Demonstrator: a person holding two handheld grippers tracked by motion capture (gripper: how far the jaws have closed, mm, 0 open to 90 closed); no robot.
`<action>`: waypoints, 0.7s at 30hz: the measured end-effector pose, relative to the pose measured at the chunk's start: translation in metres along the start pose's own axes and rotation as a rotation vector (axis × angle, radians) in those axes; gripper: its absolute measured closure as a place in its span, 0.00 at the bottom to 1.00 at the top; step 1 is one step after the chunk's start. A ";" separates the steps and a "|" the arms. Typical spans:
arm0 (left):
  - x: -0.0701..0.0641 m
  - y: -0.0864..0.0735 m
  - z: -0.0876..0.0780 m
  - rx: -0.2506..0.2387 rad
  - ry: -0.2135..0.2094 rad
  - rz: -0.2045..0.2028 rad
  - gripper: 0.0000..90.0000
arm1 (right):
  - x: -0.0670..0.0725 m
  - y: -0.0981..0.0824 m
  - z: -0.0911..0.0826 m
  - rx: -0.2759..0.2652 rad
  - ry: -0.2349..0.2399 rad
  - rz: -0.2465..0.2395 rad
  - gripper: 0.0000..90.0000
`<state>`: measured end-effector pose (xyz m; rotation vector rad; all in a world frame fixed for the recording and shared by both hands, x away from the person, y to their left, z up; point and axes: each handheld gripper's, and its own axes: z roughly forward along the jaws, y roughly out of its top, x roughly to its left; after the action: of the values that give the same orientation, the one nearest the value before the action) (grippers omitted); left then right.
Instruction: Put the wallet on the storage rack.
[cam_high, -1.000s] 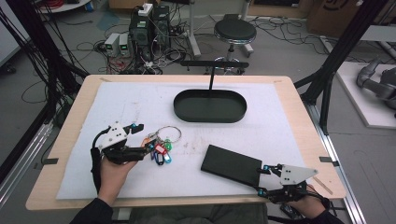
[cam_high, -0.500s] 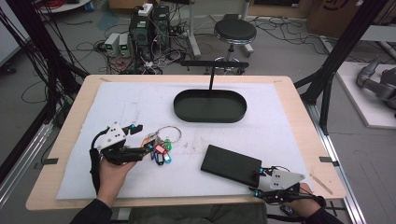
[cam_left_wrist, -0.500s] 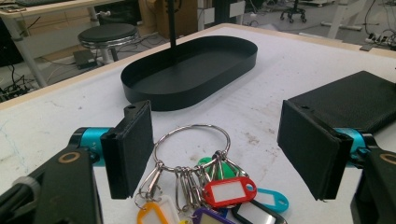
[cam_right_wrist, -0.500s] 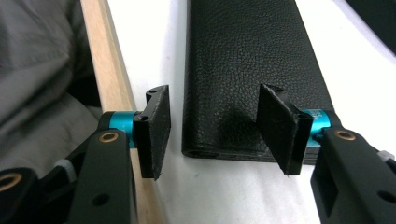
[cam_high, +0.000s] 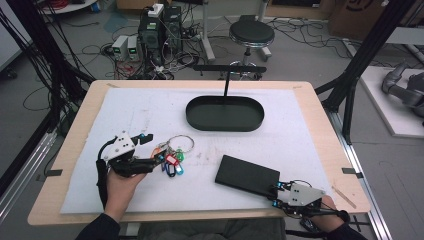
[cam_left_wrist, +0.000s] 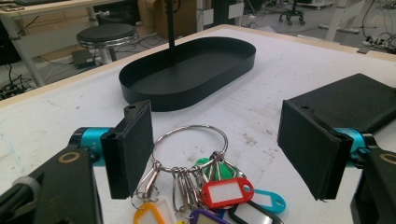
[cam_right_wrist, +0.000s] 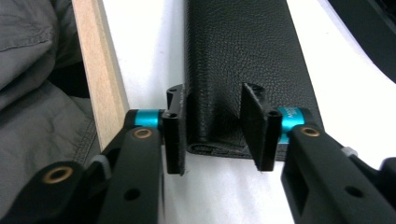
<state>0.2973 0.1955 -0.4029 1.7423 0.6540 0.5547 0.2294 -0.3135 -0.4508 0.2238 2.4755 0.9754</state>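
One container sits on the white mat: a black oval tray (cam_high: 225, 114) with a low upright wall, and from my left tongs' view its smooth dark floor holds nothing but the foot of a thin black post rising from it. It lies toward the far side of the wooden-edged table (cam_high: 320, 125), long axis running left to right.

My black wallet (cam_high: 247, 176) lies flat on the mat near the front right corner, well apart from the tray. It is a slim rectangle of pebbled, leather-like grain with rounded edges. Its long axis runs slantwise, from the middle of the mat down toward my right hand, and the near short end points at my right tongs (cam_high: 276, 196). In the right gripper view that end sits between my jaws: the left pad rests against one long edge, the right pad presses down into the top face. They have just been closing, and they now pinch part of the wallet's width.

My left tongs (cam_high: 159, 156) stand spread wide, flat black pads well apart, either side of a bunch of keys (cam_left_wrist: 201, 186): a thin steel ring strung with smaller rings and glossy plastic tags in red, teal, green, orange and purple. Neither pad touches it.
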 end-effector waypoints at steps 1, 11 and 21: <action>0.000 0.000 0.000 -0.001 -0.001 0.001 0.30 | -0.002 0.001 -0.002 -0.011 -0.002 0.018 0.79; -0.002 0.002 0.003 -0.006 -0.008 0.007 0.30 | -0.029 0.001 -0.020 -0.168 0.005 0.252 0.87; -0.005 0.003 0.007 -0.002 -0.023 0.013 0.30 | -0.062 -0.002 -0.023 -0.276 0.004 0.471 0.87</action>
<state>0.2990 0.1865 -0.4020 1.7495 0.6259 0.5434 0.2731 -0.3481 -0.4145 0.7338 2.2991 1.4912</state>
